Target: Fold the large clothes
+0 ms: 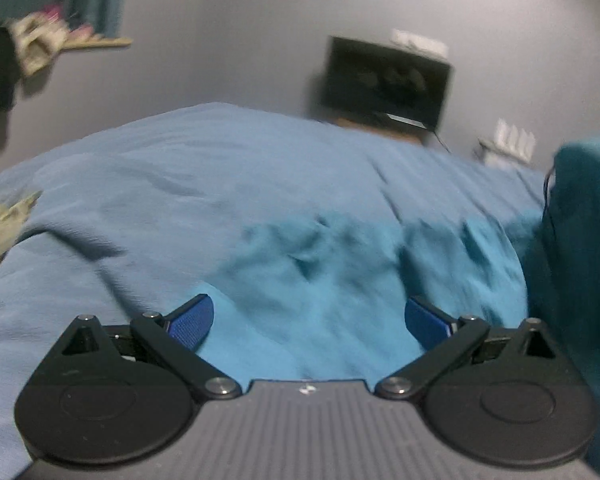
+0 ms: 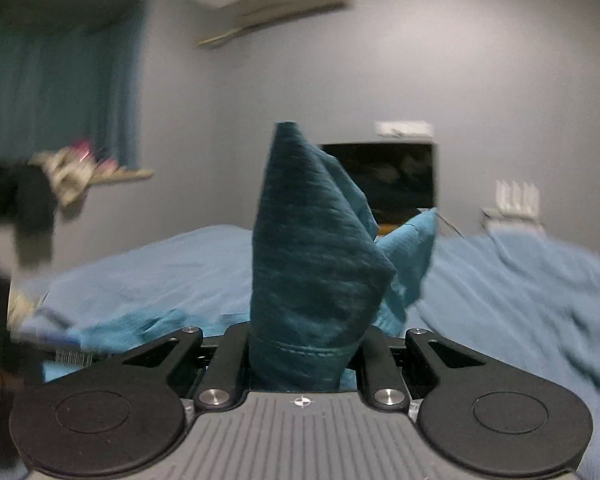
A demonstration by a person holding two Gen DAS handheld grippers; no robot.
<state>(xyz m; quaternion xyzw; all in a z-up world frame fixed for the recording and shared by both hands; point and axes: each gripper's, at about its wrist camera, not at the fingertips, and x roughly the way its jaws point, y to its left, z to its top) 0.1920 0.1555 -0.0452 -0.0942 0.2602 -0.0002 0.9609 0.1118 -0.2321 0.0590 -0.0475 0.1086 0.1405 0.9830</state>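
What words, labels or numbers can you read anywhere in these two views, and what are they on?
None can be read.
A small white label with barcode-like lines sits low on the left in the right wrist view, too blurred to read.
The dark screen on the wall shows no text.

I count two grippers, left gripper and right gripper, one teal garment, one bed, one TV.
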